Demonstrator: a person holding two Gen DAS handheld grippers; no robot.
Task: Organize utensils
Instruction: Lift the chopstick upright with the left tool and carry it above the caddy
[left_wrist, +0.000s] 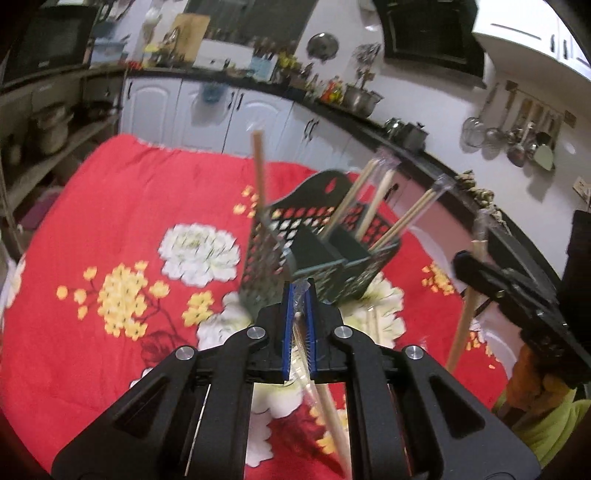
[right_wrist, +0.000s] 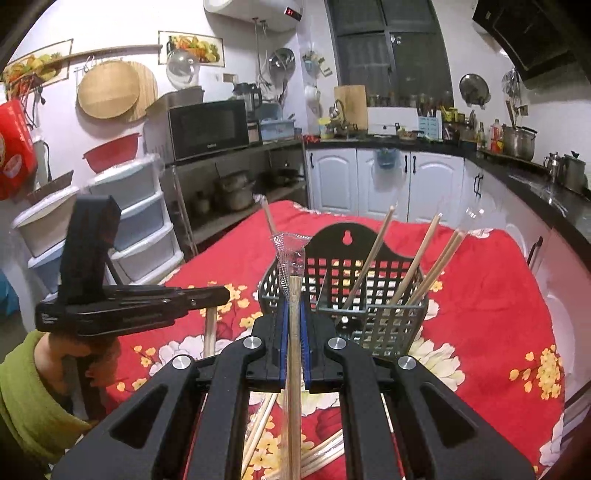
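Both sets of fingers are clamped down right now: the left gripper (left_wrist: 298, 325) is pinching a plastic-wrapped pair of wooden chopsticks (left_wrist: 334, 417) between its blue pads, and the right gripper (right_wrist: 293, 343) is doing the same with another wrapped wooden chopstick pair (right_wrist: 294, 387), whose clear wrapper tip pokes up just in front of the holder. Going big to small: the red floral tablecloth (left_wrist: 129, 206) covers the whole table, and the dark perforated plastic utensil basket (right_wrist: 369, 295) with the keyhole hanger tab stands on it, roughly mid-table and toward the far edge, right ahead of both grippers. Inside its divided compartments there are already several wrapped chopstick pairs (right_wrist: 424, 266) leaning out to the right, and one lone stick (left_wrist: 258, 173) stands at the basket's left side, though I honestly can't tell if it's inside or just behind the wall. So I'd say the job is maybe past halfway: a handful slotted in, two pairs in hand heading for the basket, and a few loose chopsticks (right_wrist: 258, 432) lying on the cloth near the close edge, under the right gripper. Hard to make out: the left wrist view is motion-blurred, the gripper bodies hide the near cloth, so a real count of what's left isn't possible.
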